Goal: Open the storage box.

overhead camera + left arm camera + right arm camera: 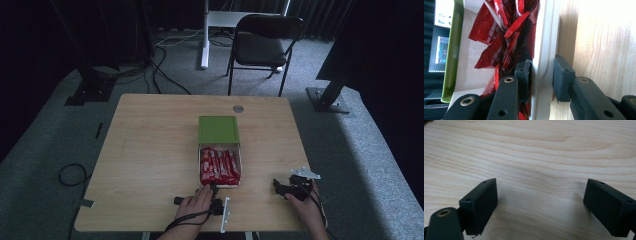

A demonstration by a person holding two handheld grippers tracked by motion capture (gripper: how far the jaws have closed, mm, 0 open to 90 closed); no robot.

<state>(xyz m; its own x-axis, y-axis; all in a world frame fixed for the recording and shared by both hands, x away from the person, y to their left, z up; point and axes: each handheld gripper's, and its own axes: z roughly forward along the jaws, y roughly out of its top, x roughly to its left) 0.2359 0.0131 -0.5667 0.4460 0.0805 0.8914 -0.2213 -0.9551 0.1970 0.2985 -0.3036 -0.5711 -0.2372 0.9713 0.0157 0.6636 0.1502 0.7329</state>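
Observation:
A white drawer full of red snack packets sticks out toward me from a green sleeve at the table's middle. My left gripper is at the drawer's near end, shut on its front wall. One pad sits inside among the red packets and the other pad presses the wall's outer face. My right gripper rests to the right of the drawer near the table's front edge. Its jaws stand open over bare wood with nothing between them.
A round metal grommet is set in the wooden table behind the green sleeve. A black folding chair and a white stand are beyond the far edge. Cables lie on the carpet at the left.

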